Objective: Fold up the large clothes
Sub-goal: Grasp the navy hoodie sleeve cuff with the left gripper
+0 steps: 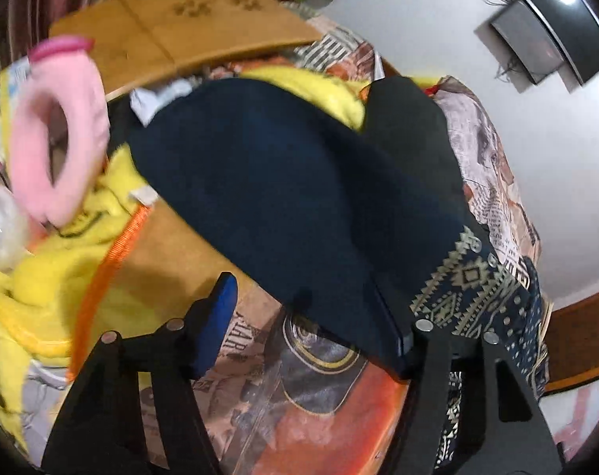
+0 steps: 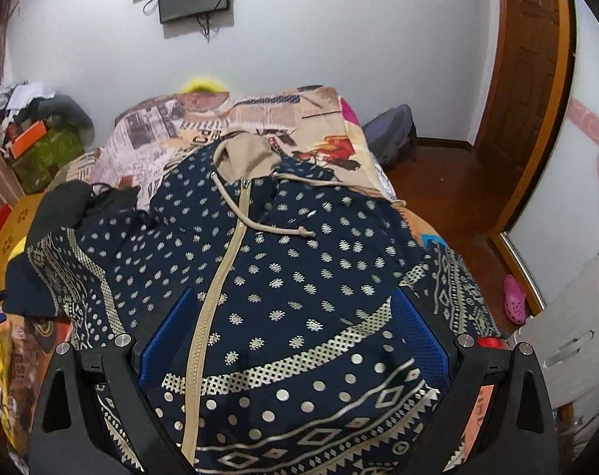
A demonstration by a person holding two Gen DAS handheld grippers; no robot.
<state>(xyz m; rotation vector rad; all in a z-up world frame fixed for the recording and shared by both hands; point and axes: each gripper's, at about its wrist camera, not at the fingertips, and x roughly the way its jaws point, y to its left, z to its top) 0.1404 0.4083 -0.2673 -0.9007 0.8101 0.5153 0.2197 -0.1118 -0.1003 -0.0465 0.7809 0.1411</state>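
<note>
R gripper, jaws wide, I'm hovering over navy patterned zip hoodie; L gripper, half-open, I'm closing in on dark sleeve edge w/o pinching, next clamp & fold inward.

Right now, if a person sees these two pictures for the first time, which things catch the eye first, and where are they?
The navy patterned hoodie with a beige zipper lies spread on the bed in the middle of the right wrist view, under the right gripper. In the left wrist view, its plain dark sleeve crosses the centre, above the left gripper. To the left lie a bright yellow garment and a pink plush ring.
</note>
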